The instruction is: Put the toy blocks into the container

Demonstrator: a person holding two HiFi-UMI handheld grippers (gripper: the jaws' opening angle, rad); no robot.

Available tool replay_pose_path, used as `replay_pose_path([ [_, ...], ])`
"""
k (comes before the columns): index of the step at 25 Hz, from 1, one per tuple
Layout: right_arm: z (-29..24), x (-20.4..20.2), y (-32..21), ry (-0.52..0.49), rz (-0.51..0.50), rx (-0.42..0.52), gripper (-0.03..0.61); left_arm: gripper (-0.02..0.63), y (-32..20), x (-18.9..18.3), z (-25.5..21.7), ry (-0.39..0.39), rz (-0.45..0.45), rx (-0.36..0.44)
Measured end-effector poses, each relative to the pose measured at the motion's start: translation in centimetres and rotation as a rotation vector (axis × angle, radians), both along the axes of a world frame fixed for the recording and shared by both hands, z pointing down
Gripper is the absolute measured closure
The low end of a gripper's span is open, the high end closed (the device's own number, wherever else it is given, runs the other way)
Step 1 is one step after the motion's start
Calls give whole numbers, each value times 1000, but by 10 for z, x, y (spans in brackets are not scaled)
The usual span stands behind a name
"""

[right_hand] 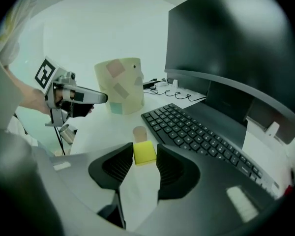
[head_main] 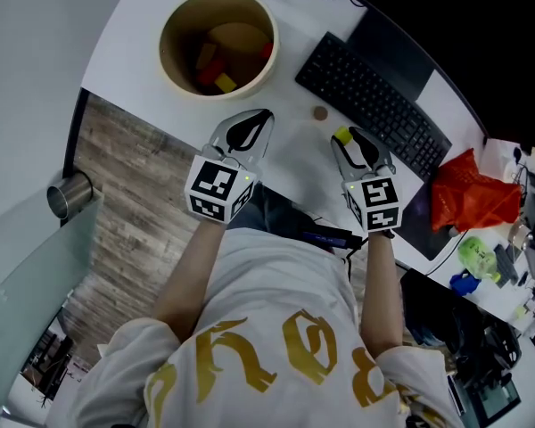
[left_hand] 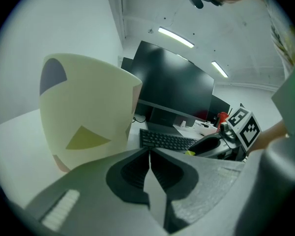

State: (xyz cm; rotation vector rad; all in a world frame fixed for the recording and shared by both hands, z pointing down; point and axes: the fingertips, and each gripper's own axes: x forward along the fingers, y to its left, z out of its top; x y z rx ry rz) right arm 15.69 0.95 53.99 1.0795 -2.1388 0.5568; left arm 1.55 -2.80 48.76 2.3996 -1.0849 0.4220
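While it carries everything here, the table [head_main: 290, 123]: white with a curved edge, wood floor showing at 9 o'clock.
Monitor [right_hand: 226, 43]: dark screen, standing behind the keyboard.
Keyboard [head_main: 370, 105]: black, lying aslant at 1 o'clock from the right tool.
Container [head_main: 167, 56]: cream round tub at 11 o'clock from the left tool, well apart from the keyboard; a red block [head_main: 205, 59] and a yellow one [head_main: 225, 82] lie inside.
Red bag [head_main: 468, 194]: crumpled, at 3 o'clock from the right tool.
Left tool [head_main: 250, 125] [left_hand: 149, 151]: pads together with nothing between them, pointing toward the container.
Right tool [head_main: 355, 141] [right_hand: 145, 146]: clamped on the yellow block, both pads pressing its sides.
Yellow block [head_main: 342, 135] [right_hand: 144, 154]: held at the right tool's tips, over the table beside the keyboard.
Brown cylinder [head_main: 319, 112] [right_hand: 139, 132]: standing on the table at 11 o'clock from the right tool, just ahead of the held block.
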Motion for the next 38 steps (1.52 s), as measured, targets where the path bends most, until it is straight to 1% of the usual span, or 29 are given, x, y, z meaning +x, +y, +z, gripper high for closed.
replay_pose_path([
  [4, -15, -6, -7, -68, 23, 10, 396, 612, -1, 0, -8, -10, -4, 23],
  [9, -38, -17, -17, -123, 10, 34, 396, 612, -5, -3, -27, -3, -28, 67],
  [18, -83, -38, -39, -204, -12, 110, 396, 613, -11, -11, -60, 23, -66, 137],
  [25, -105, -60, -48, -230, -50, 149, 396, 614, -10, -17, -85, 43, -85, 194],
  [32, -127, -73, -55, -248, -46, 195, 403, 614, -12, -30, -105, 50, -98, 237],
  [38, -141, -85, -59, -266, -48, 219, 405, 614, -12, -40, -117, 50, -101, 256],
])
